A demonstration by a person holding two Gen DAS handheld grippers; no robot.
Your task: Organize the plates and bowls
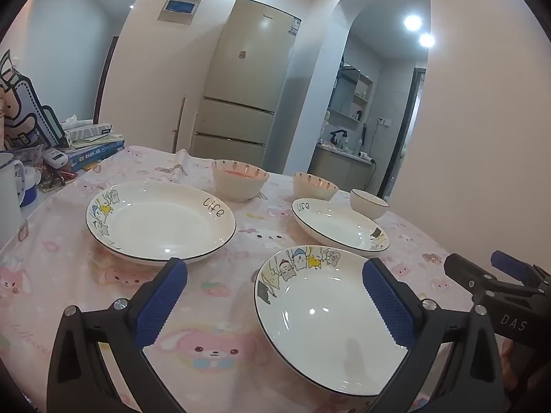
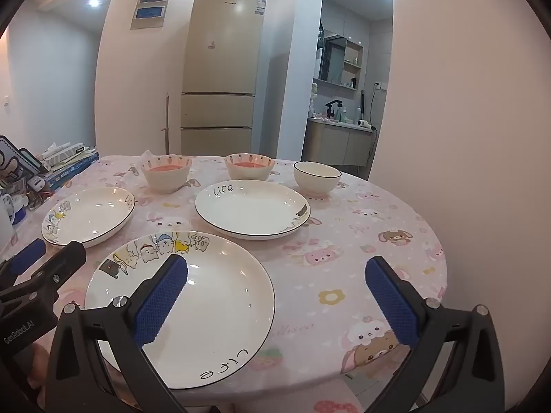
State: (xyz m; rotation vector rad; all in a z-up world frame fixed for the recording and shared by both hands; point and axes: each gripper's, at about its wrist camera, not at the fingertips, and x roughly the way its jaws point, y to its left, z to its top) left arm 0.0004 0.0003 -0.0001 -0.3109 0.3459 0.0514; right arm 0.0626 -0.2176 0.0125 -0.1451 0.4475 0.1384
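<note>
Three white cartoon-print plates lie on the pink tablecloth: a near plate point(image 1: 330, 323) point(image 2: 186, 306), a left plate point(image 1: 160, 220) point(image 2: 89, 215) and a far right plate point(image 1: 339, 225) point(image 2: 253, 208). Behind them stand two carrot-print bowls point(image 1: 239, 179) point(image 1: 315, 186), also in the right wrist view point(image 2: 165, 173) point(image 2: 249, 166), and a plain white bowl point(image 1: 368, 203) point(image 2: 316, 177). My left gripper point(image 1: 273, 301) is open and empty above the cloth, left of the near plate. My right gripper point(image 2: 275, 301) is open and empty over that plate's right edge.
Books, a tissue box and clutter point(image 1: 89, 141) crowd the table's far left, with a white enamel mug point(image 1: 8, 192). The round table's edge point(image 2: 437, 296) drops off at right. A fridge point(image 2: 220, 69) and a washroom doorway stand behind.
</note>
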